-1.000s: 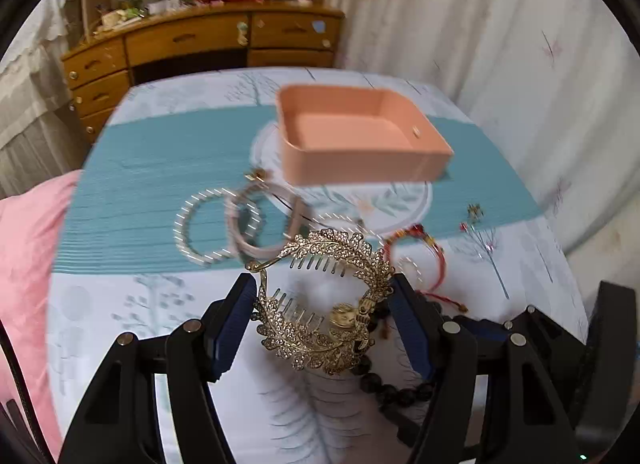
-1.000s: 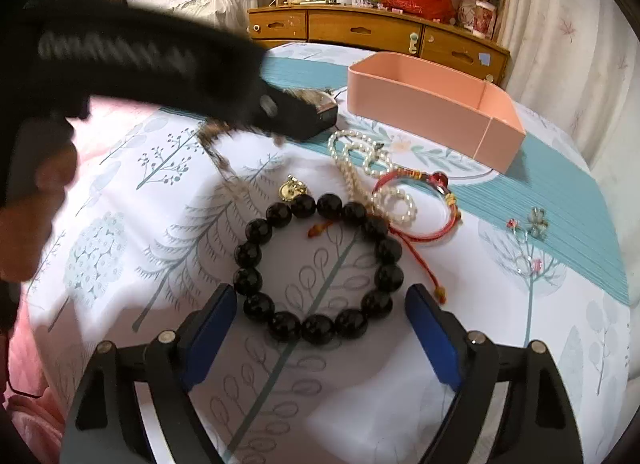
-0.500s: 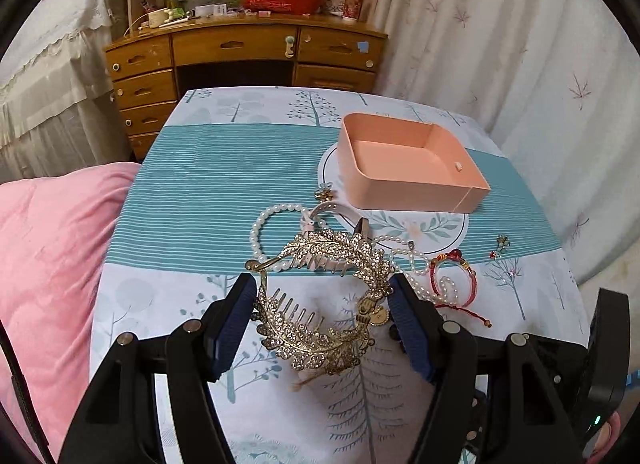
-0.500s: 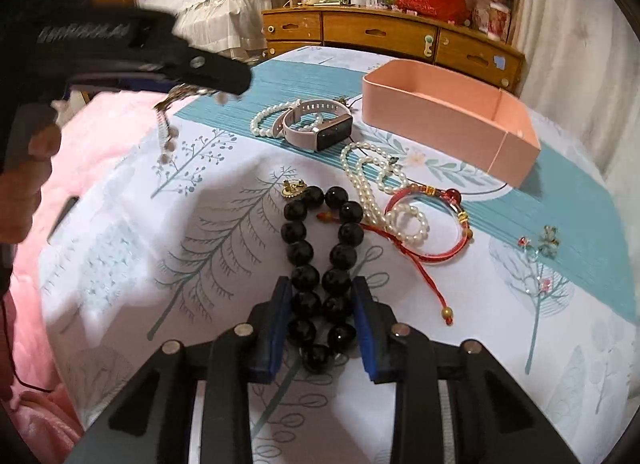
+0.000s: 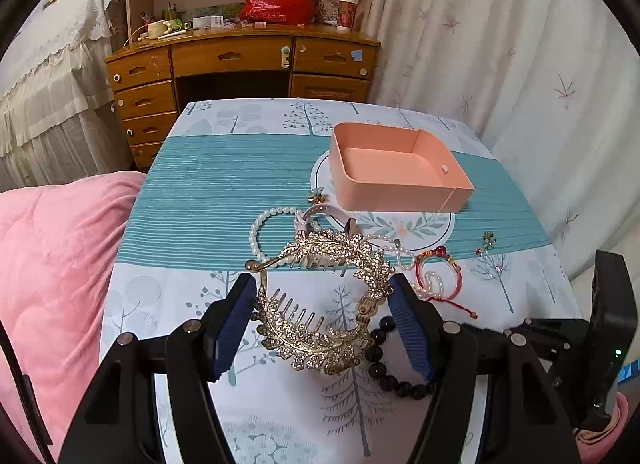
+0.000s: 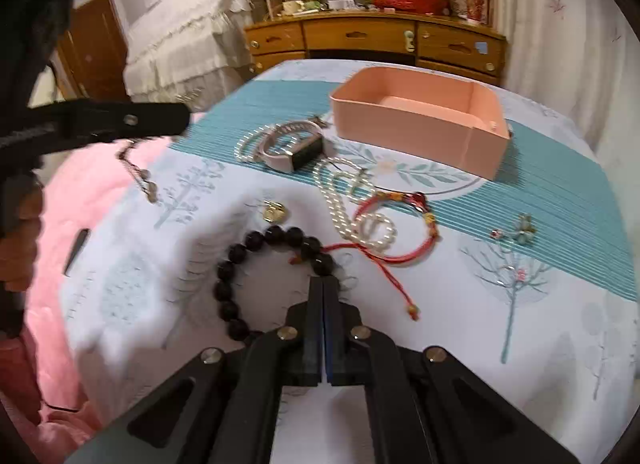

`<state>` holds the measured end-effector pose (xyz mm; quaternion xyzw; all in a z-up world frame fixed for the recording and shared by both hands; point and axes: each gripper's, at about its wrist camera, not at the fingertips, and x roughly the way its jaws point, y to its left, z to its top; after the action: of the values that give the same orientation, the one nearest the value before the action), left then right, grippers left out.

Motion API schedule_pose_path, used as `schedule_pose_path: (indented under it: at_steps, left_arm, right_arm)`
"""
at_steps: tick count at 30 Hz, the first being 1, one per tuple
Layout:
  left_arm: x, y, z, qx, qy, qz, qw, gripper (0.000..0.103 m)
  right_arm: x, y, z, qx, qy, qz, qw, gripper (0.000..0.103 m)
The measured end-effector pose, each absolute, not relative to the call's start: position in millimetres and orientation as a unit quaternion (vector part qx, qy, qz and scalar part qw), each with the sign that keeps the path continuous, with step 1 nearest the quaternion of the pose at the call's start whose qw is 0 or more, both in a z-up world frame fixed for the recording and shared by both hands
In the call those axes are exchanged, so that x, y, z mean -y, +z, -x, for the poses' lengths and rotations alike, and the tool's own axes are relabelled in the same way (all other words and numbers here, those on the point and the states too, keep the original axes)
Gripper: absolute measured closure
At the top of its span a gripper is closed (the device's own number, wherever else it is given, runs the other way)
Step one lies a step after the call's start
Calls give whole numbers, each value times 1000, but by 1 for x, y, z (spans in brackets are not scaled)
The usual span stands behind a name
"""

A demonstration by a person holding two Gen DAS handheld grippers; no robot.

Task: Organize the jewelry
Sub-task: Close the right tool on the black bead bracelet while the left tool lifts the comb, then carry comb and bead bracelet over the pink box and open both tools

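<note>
A gold rhinestone hair comb (image 5: pixel 320 304) hangs above the table between the pads of my left gripper (image 5: pixel 322 288), which is shut on it. In the right wrist view one of the left gripper's fingers (image 6: pixel 120 120) shows at the left, with the comb dangling under it. A black bead bracelet (image 6: pixel 240 256) lies low on the tablecloth. My right gripper (image 6: pixel 322 282) has its jaws fully together on the right side of that ring. The fingers hide the pinch point and the ring's lower arc. The empty pink tray (image 5: pixel 400 192) stands beyond, also as the tray (image 6: pixel 400 124).
A pearl bracelet (image 5: pixel 260 232), a pink watch (image 6: pixel 292 152), a pearl necklace (image 6: pixel 340 200), a red string bracelet (image 6: pixel 400 232), small earrings (image 6: pixel 520 228) and a gold charm (image 6: pixel 274 212) lie between bracelet and tray. A pink blanket (image 5: pixel 52 264) borders the table's left; a wooden desk (image 5: pixel 240 60) stands behind.
The right jaws went from wide around the black bracelet to fully together. Both hands rose and pulled back, so more of the table shows. The comb stayed in the left gripper.
</note>
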<state>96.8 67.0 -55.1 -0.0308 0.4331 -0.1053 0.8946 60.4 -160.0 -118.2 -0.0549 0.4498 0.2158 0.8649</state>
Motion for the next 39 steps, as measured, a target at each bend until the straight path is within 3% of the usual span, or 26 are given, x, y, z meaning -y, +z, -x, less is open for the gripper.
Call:
schedule_pose_path:
  at_steps: [6, 9, 10, 16, 18, 19, 25, 39]
  left_arm:
    - [-73, -54, -94, -436, -97, 37, 894, 37]
    - [-75, -54, -93, -436, -93, 37, 894, 37]
    - [-76, -55, -92, -436, -92, 37, 894, 37]
    - [-77, -57, -93, -441, -91, 36, 892, 37]
    - [-77, -57, -94, -442, -90, 37, 892, 37]
    - [-77, -57, -95, -443, -90, 37, 891, 37]
    - [-76, -57, -97, -443, -91, 31, 891, 37]
    - [-32, 0, -140, -367, -161, -12, 916, 37]
  right_arm:
    - [170, -122, -67, -471, 193, 27, 860, 95]
    - [169, -124, -70, -477, 192, 19, 857, 75]
    - [169, -125, -71, -481, 193, 14, 855, 74]
    - [163, -133, -78, -504, 189, 13, 843, 75]
    - [156, -133, -79, -506, 184, 36, 842, 79]
    - [154, -133, -80, -506, 187, 39, 841, 88]
    - [155, -126, -89, -500, 218, 15, 838, 88]
    - [168, -19, -125, -367, 253, 4, 895, 88]
